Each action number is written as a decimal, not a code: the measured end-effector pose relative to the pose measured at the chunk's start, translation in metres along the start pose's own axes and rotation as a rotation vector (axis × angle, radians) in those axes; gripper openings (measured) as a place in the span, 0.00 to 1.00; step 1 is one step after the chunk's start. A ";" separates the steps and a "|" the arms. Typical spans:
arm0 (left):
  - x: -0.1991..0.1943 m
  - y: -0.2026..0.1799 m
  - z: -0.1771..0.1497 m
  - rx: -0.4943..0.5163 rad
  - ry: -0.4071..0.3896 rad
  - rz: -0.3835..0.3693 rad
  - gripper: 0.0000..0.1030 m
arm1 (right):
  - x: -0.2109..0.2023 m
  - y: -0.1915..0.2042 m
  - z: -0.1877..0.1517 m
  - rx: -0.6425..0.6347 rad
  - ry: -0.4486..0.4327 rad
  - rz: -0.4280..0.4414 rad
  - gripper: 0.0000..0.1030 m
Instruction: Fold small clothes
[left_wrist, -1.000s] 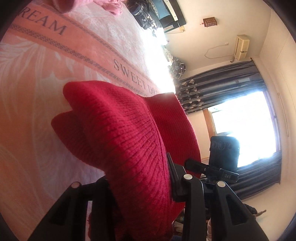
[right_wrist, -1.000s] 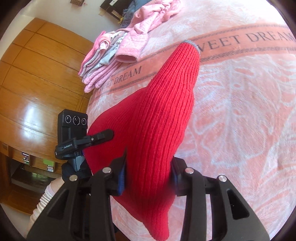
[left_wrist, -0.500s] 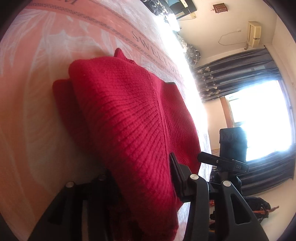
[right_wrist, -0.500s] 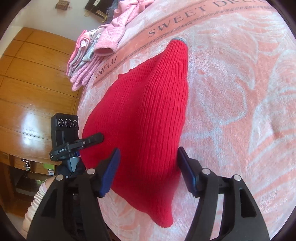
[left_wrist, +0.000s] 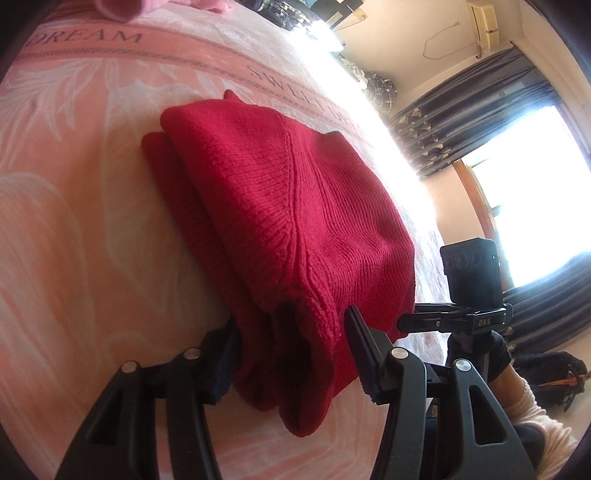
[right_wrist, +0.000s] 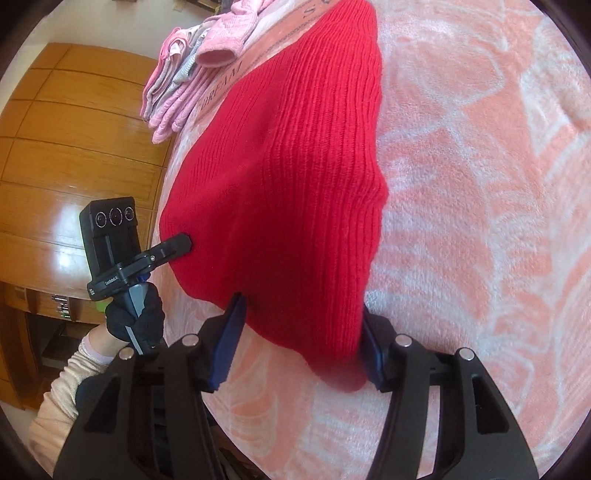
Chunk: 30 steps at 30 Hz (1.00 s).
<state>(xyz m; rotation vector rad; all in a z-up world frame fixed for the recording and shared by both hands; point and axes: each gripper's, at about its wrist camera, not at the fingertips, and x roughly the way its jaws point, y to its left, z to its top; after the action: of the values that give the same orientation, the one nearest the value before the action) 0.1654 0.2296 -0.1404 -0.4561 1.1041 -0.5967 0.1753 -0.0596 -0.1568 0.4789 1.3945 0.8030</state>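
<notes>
Red knit sweater lies folded on the pink bedspread, long axis running from the bed's near edge twd the lettered band. Ribbed, layers stacked, bulky. Left gripper and right gripper both spread wide w/ the near hem between their fingers, not pinching it.

Location: a home bedroom. Evidence: a bed under a pink blanket lettered "SWEET DREAM"; dark curtains and a bright window at 2 o'clock; wooden wardrobe panels at 9 o'clock; pink clothes at 11 o'clock.
</notes>
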 end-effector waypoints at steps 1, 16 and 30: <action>-0.004 -0.003 -0.001 0.006 -0.007 0.010 0.53 | 0.001 0.001 0.000 -0.006 0.000 -0.004 0.54; -0.013 -0.011 -0.021 0.068 -0.018 0.053 0.64 | 0.007 -0.001 0.004 0.011 0.008 0.011 0.51; -0.014 0.018 -0.037 -0.088 0.016 -0.023 0.68 | 0.006 -0.001 0.004 -0.007 0.013 0.006 0.53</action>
<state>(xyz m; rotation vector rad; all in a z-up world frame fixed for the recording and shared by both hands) 0.1307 0.2507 -0.1566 -0.5421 1.1451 -0.5745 0.1790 -0.0552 -0.1617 0.4730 1.4025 0.8169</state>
